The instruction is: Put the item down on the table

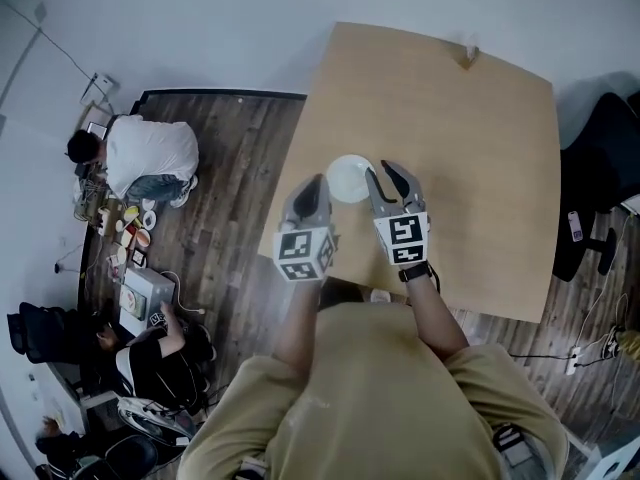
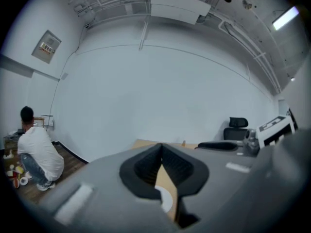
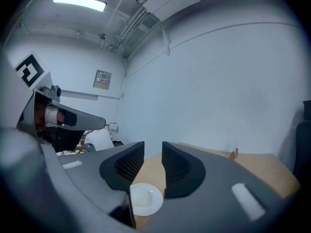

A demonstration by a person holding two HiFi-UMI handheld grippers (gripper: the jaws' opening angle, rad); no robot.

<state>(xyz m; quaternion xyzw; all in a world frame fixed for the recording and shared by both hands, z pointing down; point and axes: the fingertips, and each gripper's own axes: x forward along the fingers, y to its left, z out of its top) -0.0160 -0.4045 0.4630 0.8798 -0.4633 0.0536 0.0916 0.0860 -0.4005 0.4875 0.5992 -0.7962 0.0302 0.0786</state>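
A small round white dish [image 1: 348, 178] rests on the light wooden table [image 1: 450, 148], near its left edge. In the head view both grippers hover just short of it, one on each side. My left gripper [image 1: 318, 182] is shut, its pads meeting at the tips with nothing between them; through the gap below the tips I see the dish [image 2: 167, 198]. My right gripper [image 1: 392, 168] is open by a narrow gap and holds nothing. The dish [image 3: 145, 199] lies on the table below and ahead of its jaws [image 3: 153, 149].
A small object [image 1: 468, 56] stands at the table's far edge. A black office chair [image 1: 600, 158] is beyond the right side. On the wood floor at left a person [image 1: 150, 158] crouches by several small items, and another person [image 1: 160, 353] sits lower down.
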